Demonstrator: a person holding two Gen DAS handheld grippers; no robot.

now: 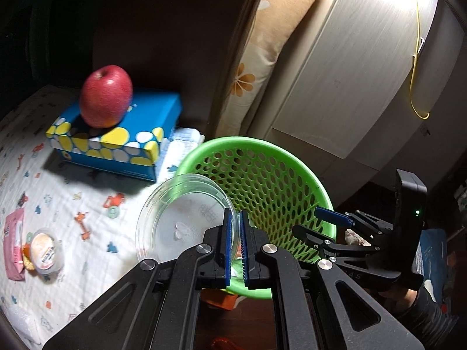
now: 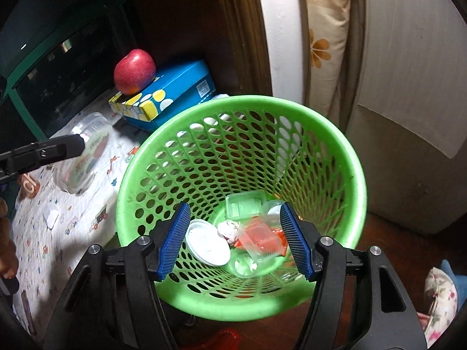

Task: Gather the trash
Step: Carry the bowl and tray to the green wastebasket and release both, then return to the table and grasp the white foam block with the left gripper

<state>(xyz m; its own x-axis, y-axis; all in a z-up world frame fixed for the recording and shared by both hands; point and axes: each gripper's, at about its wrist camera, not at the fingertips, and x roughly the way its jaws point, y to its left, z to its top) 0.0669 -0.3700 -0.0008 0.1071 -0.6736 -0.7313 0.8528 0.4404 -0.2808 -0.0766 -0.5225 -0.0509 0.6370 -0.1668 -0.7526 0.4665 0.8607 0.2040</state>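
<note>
**Lid pinched at the bin's edge, cup falling free**

The left gripper (image 1: 237, 245) has its blue pads pressed together on the rim of a clear plastic lid (image 1: 181, 218), gripping it by the edge so the disc stands up on its side. Held that way, the lid sits just beside the rim of the green basket (image 1: 262, 145), over the patterned bed sheet (image 1: 73, 204); it likely needs only a short carry sideways before it can be let go.

The right gripper (image 2: 235, 242) hangs over the basket's mouth with its jaws spread and nothing between the pads. Below it, a blurred clear cup (image 2: 256, 250) with something red in it appears to be dropping among the trash already at the bottom: a white lid (image 2: 208, 246), crumpled foil (image 2: 226, 229) and a clear tray (image 2: 243, 205). The basket stands on the floor against the bed, close enough to serve both hands.

Still on the sheet are a small sealed tub (image 1: 45, 252) and a pink packet (image 1: 13, 242), probably next to go. The red apple (image 1: 106, 96) rests on a blue tissue box (image 1: 122, 134) and does not look like trash.
</note>
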